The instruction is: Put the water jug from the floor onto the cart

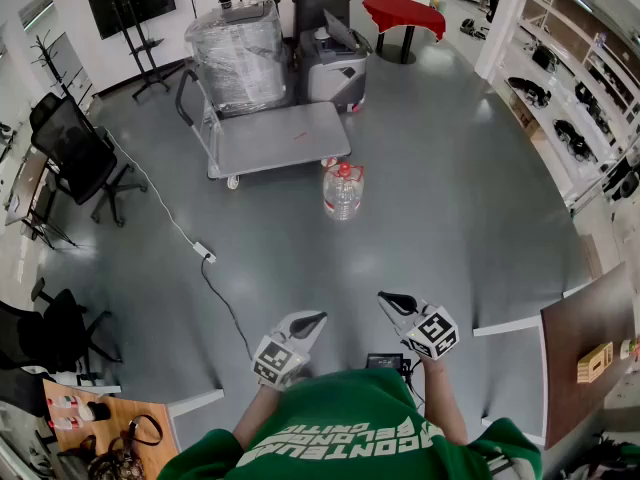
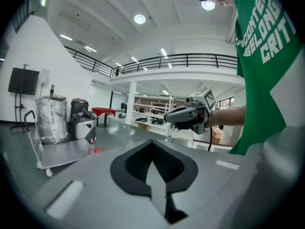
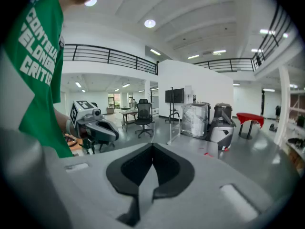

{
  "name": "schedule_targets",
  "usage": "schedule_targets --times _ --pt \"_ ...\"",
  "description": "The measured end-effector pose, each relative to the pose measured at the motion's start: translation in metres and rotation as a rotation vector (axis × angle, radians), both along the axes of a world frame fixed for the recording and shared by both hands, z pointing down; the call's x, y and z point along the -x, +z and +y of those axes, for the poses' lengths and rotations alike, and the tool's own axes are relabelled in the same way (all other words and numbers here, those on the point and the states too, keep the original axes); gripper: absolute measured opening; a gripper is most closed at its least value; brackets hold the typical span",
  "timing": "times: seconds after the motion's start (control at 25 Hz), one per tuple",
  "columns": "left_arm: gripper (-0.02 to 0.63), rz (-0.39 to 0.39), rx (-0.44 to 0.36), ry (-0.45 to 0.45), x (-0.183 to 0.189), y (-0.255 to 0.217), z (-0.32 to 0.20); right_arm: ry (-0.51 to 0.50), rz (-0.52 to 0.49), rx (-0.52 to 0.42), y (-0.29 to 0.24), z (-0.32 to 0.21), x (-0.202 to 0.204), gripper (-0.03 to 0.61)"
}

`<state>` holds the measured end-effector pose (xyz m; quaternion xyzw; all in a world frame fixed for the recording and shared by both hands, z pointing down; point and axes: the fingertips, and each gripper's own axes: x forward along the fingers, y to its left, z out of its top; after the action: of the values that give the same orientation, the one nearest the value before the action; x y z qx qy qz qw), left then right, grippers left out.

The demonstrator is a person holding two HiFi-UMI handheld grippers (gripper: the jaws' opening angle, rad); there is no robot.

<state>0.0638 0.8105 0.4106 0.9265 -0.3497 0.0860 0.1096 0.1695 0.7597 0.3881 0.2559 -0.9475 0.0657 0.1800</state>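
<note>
Grey floor [image 1: 450, 188] fills most of my head view. The one water jug [image 1: 343, 190] stands upright on it, clear with a red cap, just beside the near corner of the single flat cart [image 1: 280, 140]; I cannot tell whether they touch. The jug's label is too small for me to read. The jug sits well ahead of both sets of jaws, roughly between their lines. My left gripper [image 1: 316, 319] has its jaws pressed together on nothing. My right gripper [image 1: 393, 300] is the same, jaws closed and empty. Both are held in front of the person's green shirt [image 1: 350, 433], whose white print I can read only partly, as "BELONG". One plastic-wrapped bundle [image 1: 238, 56] sits at the cart's far end.
</note>
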Motion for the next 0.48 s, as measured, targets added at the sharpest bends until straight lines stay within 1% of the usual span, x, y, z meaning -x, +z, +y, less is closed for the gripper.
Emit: schedule_targets --times 0.12,0.24,0.36,0.48 --pt "0.012 -0.004 -0.012 0.052 -0.043 -0.008 -0.004 -0.014 -0.036 0.034 0.002 -0.002 -0.025 -0.011" --pt "0.012 -0.003 -0.016 0.094 -0.081 -0.013 -0.004 -0.009 -0.039 0.04 0.003 -0.005 -0.051 -0.01" --pt "0.012 -0.015 -0.003 0.112 -0.101 -0.009 -0.002 -0.006 -0.05 0.038 0.003 -0.006 -0.066 -0.01" --pt "0.012 -0.023 0.005 0.109 -0.114 -0.005 -0.001 -0.005 -0.058 0.036 0.005 -0.004 -0.082 -0.011"
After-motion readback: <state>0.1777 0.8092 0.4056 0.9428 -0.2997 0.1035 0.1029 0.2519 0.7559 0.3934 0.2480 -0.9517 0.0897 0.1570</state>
